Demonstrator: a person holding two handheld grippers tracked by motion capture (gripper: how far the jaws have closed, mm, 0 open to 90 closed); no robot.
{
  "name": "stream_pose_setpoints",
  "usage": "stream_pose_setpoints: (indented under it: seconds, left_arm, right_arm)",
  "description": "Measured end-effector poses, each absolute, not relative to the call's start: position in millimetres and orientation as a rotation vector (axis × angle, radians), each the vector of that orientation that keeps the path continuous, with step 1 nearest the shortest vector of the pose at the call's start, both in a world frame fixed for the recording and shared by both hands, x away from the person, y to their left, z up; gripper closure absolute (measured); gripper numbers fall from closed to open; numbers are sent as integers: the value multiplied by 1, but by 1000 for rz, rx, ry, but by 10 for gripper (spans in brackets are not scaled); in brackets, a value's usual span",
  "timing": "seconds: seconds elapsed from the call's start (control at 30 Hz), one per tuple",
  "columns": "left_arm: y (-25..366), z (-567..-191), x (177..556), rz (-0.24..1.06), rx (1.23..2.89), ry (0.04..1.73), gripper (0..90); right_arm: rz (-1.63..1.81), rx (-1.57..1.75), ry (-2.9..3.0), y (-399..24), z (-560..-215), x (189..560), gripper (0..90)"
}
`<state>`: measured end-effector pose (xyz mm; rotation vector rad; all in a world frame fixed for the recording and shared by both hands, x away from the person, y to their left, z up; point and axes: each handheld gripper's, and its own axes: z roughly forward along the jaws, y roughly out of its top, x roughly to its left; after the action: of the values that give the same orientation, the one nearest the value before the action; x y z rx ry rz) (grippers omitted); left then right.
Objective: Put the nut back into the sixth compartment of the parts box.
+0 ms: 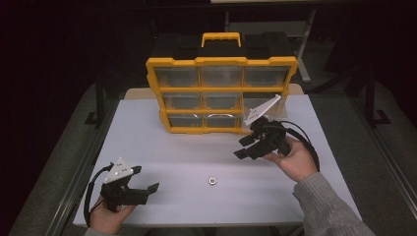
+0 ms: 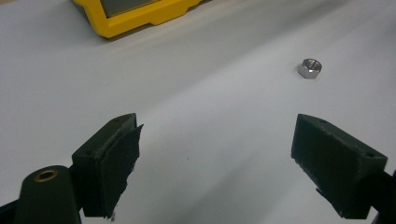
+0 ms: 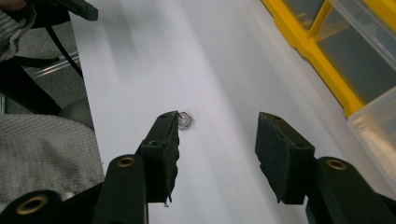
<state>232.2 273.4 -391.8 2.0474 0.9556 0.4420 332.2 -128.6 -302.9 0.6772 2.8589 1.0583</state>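
A small steel hex nut (image 1: pixel 212 181) lies loose on the white table (image 1: pixel 196 157), near the front middle. My left gripper (image 1: pixel 145 183) rests at the front left, jaws wide open and empty; in its own view the nut (image 2: pixel 310 68) sits ahead and to the right of the gripper (image 2: pixel 215 154). My right gripper (image 1: pixel 249 147) hangs above the table in front of the organiser's right end, tilted down toward the nut. Its jaws are apart with nothing between them. In the right gripper view the nut (image 3: pixel 185 120) peeks out beside the left jaw tip of the gripper (image 3: pixel 218 135).
A yellow parts organiser (image 1: pixel 221 93) with clear drawers stands upright at the back of the table; one lower-right drawer (image 3: pixel 373 135) is pulled out. The table's left edge, a metal rail (image 1: pixel 74 182) and dark floor lie beyond.
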Motion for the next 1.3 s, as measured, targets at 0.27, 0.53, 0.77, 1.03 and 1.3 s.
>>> stream_pose_setpoints:
  seconds: [0.27, 0.53, 0.77, 1.03, 1.3]
  left_arm:
    - [274, -392, 232, 441, 2048, 959, 147]
    - [272, -392, 231, 439, 2045, 955, 147]
    - [273, -391, 232, 447, 2061, 945, 147]
    - [273, -392, 232, 445, 2060, 948, 147]
    - [274, -391, 232, 451, 2066, 942, 147]
  right_arm:
    - [1041, 687, 2883, -122, -319, 332, 469]
    - [1039, 694, 2883, -119, -332, 330, 455]
    - [1044, 715, 2893, -118, -345, 329, 446]
    - [1033, 732, 2897, -116, -358, 328, 438]
    - [1020, 702, 2916, -106, -369, 328, 431]
